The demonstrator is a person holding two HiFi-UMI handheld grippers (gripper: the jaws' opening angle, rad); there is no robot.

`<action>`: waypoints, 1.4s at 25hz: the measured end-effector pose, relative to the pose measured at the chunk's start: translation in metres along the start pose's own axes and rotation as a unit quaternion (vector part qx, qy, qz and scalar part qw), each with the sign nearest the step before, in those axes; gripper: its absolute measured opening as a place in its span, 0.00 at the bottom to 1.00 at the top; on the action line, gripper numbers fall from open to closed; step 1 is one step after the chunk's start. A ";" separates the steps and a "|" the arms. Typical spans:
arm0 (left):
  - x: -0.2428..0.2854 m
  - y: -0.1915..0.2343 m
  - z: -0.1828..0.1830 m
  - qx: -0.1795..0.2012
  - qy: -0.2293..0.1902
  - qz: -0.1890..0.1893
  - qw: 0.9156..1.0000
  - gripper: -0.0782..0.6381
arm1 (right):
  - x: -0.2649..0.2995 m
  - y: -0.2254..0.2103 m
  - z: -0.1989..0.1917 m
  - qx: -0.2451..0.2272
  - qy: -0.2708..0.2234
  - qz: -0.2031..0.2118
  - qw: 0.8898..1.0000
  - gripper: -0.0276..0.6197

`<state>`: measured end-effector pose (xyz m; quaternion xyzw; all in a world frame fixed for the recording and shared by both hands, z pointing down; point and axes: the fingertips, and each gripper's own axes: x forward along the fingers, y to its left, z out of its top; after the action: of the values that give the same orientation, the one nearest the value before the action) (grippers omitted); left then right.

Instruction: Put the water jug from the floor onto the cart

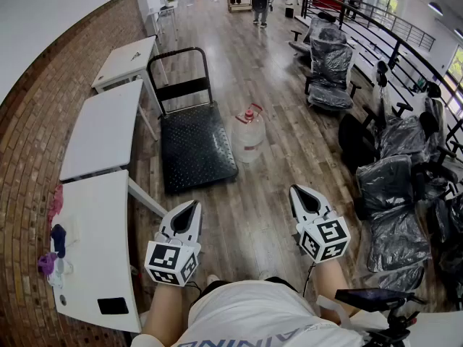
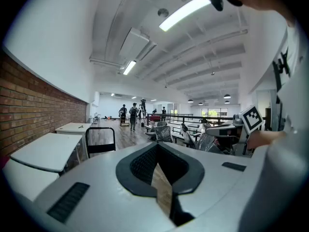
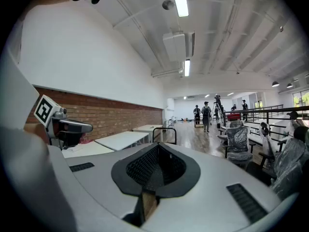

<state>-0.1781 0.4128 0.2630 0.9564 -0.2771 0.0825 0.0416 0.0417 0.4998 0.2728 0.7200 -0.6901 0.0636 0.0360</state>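
Both shut and empty, left hand-held gripper [image 1: 193, 205] and right hand-held gripper [image 1: 299, 191] face the clear, red-capped water jug [image 1: 249, 133].

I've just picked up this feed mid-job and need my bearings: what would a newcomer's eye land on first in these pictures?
The clear water jug with its red cap stands on the wooden floor, by the right edge of the black flat cart. Nearer the camera, the left claw and right claw are both shut and empty, well short of the jug. Plastic-wrapped chairs line the railing on the right.
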 end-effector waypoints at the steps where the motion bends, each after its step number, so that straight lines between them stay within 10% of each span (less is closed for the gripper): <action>1: 0.003 -0.006 0.000 0.000 0.001 0.000 1.000 0.11 | -0.003 -0.006 0.000 0.001 0.000 0.000 1.000 0.05; 21: 0.039 -0.056 -0.015 -0.002 0.037 0.008 0.999 0.11 | -0.018 -0.071 -0.037 0.031 0.017 0.010 0.999 0.05; 35: 0.113 0.039 -0.024 -0.055 0.031 -0.012 0.998 0.11 | 0.078 -0.072 -0.028 0.002 0.055 -0.008 0.998 0.05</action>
<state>-0.1078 0.3238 0.3080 0.9529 -0.2686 0.0958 0.1033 0.1152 0.4302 0.3143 0.7209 -0.6812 0.1042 0.0734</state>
